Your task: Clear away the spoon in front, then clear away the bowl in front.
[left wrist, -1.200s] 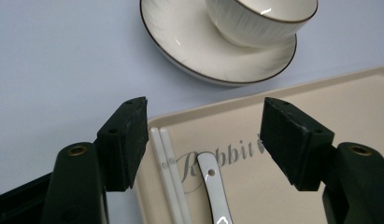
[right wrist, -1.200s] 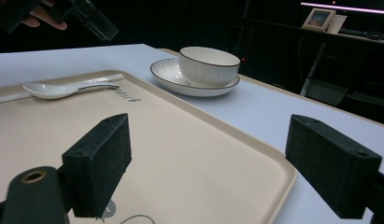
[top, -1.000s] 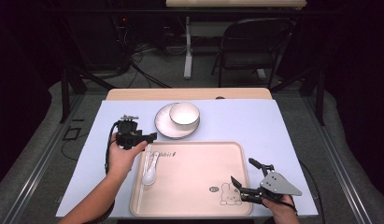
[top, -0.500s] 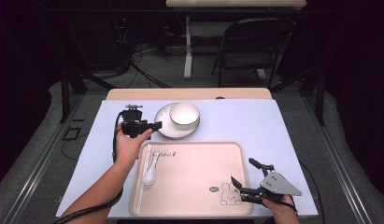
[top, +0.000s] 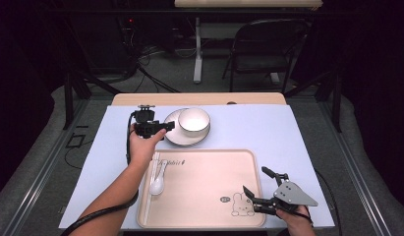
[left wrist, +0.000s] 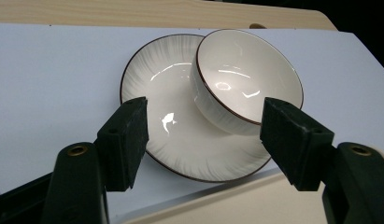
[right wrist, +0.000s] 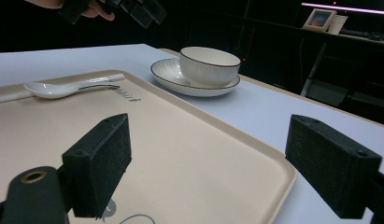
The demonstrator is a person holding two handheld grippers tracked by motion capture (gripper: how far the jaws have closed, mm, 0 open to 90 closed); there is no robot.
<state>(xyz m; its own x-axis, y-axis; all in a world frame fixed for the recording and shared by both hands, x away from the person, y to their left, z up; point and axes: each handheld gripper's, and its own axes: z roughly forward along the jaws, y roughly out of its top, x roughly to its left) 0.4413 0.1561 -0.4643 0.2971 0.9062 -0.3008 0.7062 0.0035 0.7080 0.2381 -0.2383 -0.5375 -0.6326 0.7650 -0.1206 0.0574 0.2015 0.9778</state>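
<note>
Left gripper (top: 162,129) jaws wide, lined up on bowl (left wrist: 248,74) sitting off-centre on plate (left wrist: 175,121), likely pre-grasp; right gripper (top: 262,189) jaws wide, parked over tray (top: 199,196).

Black tongs (top: 155,129), blocky pads (left wrist: 124,135), brass screws.

Overhead light falls bright and even on the tabletop (top: 298,128); room beyond it dark. White glare spots on plate (left wrist: 171,121) and bowl (left wrist: 248,77). Near tool pads slightly soft.
</note>
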